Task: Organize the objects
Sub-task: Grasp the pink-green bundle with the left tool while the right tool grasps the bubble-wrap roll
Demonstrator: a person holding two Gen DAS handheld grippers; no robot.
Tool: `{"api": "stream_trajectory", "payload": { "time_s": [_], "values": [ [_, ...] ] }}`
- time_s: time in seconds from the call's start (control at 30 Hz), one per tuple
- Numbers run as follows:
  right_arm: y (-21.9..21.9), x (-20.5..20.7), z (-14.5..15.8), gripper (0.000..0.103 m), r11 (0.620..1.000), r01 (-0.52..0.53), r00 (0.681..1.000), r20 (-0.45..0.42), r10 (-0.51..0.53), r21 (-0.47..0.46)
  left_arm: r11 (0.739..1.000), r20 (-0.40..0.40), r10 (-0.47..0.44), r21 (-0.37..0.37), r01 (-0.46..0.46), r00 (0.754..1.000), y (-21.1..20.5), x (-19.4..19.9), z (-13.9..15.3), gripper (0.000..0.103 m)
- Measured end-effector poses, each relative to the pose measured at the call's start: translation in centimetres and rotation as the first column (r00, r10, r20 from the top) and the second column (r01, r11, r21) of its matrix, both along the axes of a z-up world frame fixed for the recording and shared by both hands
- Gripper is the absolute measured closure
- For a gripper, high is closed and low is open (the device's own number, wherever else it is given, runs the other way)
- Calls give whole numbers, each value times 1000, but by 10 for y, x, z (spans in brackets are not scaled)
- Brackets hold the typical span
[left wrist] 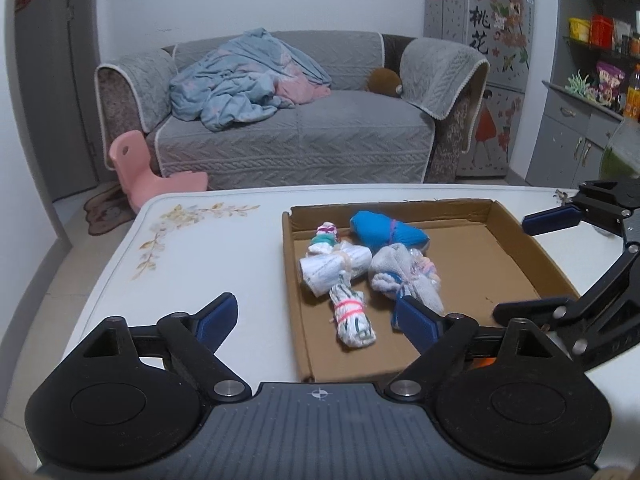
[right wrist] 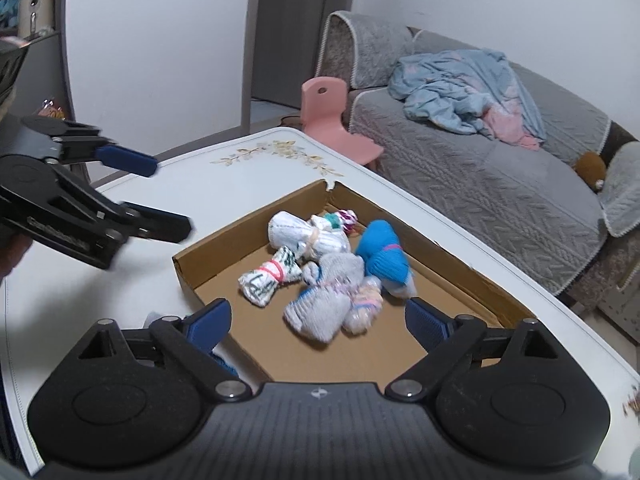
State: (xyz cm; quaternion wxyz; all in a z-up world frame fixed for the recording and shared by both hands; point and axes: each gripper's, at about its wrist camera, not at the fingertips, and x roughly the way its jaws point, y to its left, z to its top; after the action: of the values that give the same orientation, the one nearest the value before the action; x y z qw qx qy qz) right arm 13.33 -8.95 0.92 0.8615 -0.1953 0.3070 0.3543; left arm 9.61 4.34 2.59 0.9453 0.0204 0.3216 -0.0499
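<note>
A shallow cardboard tray (left wrist: 520, 236) (right wrist: 460, 272) lies on the white table. In it lie several rolled sock bundles: a blue one (left wrist: 384, 232) (right wrist: 386, 254), a grey one (left wrist: 396, 270) (right wrist: 324, 304), a white one (left wrist: 332, 266) (right wrist: 296, 236) and a white-green one tied with a pink band (left wrist: 352, 318) (right wrist: 268, 276). My left gripper (left wrist: 316, 318) (right wrist: 168, 200) is open and empty, above the tray's near left edge. My right gripper (right wrist: 318, 320) (left wrist: 528, 268) is open and empty, just short of the grey bundle. A blue item (right wrist: 222, 362) shows partly under its left finger.
The white table (left wrist: 208, 252) (right wrist: 224, 184) has a flower print at its far corner. Beyond it stand a grey sofa (left wrist: 288, 136) with a blue blanket, a pink child's chair (left wrist: 140, 168) (right wrist: 332, 120), and a fridge and shelves (left wrist: 592, 80) at right.
</note>
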Motion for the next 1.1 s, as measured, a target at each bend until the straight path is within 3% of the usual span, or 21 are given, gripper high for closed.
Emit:
{"api": "stream_trajectory", "payload": {
  "time_s": [0.13,0.47,0.67,0.77,0.9,1.1],
  "values": [
    [-23,-19,0,6,998,43,999,7,-43,46,999,24,12,-41,-11,1000,4,-34,1,2],
    [-70,-45,-33,5,968,197,980,-49,-191,158,997,16,-1,-75,2,1000,-15,-117,-40,2],
    [-70,-45,-57,7,946,274,962,-71,-265,171,994,-21,-54,-98,52,998,-36,-140,-73,2],
    [-68,-49,-66,15,937,305,952,-57,-300,168,995,-31,-63,-80,60,998,-42,-142,-84,2],
    [-67,-48,-75,56,925,340,941,-62,-334,169,996,-51,-74,-47,72,996,-47,-139,-96,2],
    [-97,-62,-72,60,902,367,930,-86,-356,228,999,-48,-43,-24,42,998,-32,-142,-103,7]
  ]
}}
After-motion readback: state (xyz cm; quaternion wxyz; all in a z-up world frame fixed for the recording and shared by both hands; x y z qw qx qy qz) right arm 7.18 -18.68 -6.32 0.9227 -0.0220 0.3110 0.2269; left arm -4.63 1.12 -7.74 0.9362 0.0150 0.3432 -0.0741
